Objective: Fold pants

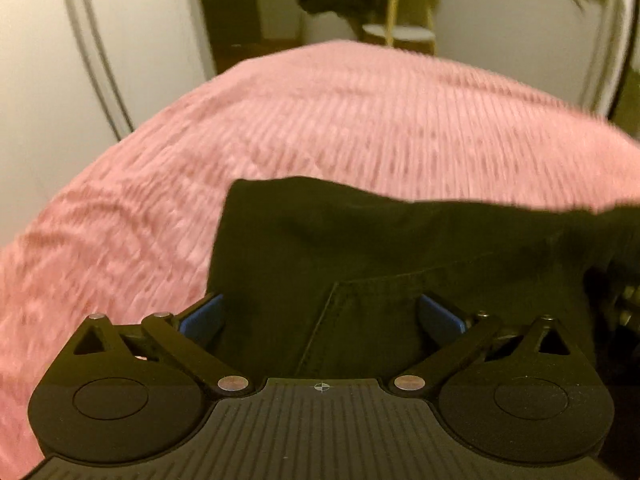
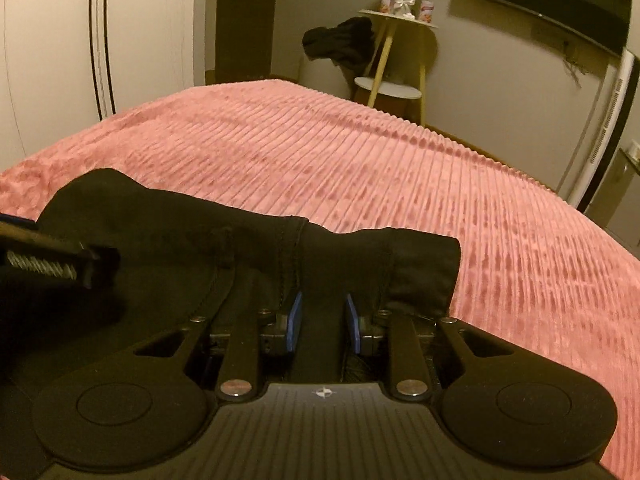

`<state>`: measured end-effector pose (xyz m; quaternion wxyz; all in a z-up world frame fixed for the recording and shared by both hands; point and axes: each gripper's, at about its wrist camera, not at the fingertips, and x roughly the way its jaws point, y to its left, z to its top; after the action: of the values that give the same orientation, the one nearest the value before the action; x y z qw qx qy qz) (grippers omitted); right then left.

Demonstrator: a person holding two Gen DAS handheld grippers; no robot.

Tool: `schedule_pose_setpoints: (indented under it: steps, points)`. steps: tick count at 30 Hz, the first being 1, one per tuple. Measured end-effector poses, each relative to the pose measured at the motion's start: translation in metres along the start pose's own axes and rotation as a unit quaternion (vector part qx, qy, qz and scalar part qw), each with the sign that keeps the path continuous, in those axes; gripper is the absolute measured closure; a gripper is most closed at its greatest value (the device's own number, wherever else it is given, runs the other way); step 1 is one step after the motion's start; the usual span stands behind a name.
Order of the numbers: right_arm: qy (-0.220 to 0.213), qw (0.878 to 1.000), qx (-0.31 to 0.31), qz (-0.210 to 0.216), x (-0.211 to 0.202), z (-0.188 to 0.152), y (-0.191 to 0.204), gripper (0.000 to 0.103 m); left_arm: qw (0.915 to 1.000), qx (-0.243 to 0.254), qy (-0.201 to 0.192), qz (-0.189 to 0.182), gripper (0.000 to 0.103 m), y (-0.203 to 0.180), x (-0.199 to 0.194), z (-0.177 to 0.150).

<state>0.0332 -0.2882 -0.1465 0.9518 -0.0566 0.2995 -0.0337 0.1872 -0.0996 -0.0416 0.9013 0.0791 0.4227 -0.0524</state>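
With the right tongs (image 2: 322,322) pinched on the black cloth pants (image 2: 248,240), close the wide-open, empty left tongs (image 1: 320,312) on fabric before lifting off the pink ribbed bed cover (image 2: 400,152).

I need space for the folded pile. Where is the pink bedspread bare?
The pink bedspread is bare beyond the black pants, up to its far edge near the side table, and to their right. The near edge is crowded with pants and both grippers.

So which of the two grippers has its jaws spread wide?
The left gripper: its jaws stand far apart over the black pants; the right gripper pinches them.
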Motion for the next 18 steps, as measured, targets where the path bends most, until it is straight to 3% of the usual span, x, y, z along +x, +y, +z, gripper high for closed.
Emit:
schedule_pose_setpoints:
  steps: [5,7,12,18]
  points:
    - [-0.002,1.000,0.019,0.012,-0.012,0.002,-0.006,0.081,0.9997,-0.019,0.013,-0.006,0.000,0.008,-0.014,-0.002]
    - [0.009,0.998,0.039,0.040,-0.030,0.002,-0.010,0.079,0.9994,-0.026,0.014,-0.016,0.000,0.016,-0.025,-0.009]
    - [0.020,0.992,0.093,0.087,-0.088,-0.031,-0.025,0.075,0.9989,-0.035,0.019,-0.027,0.000,0.030,-0.062,-0.045]
    - [0.046,0.984,0.137,0.108,-0.106,-0.055,-0.037,0.073,0.9966,-0.051,0.039,-0.052,0.000,0.036,-0.075,-0.074]
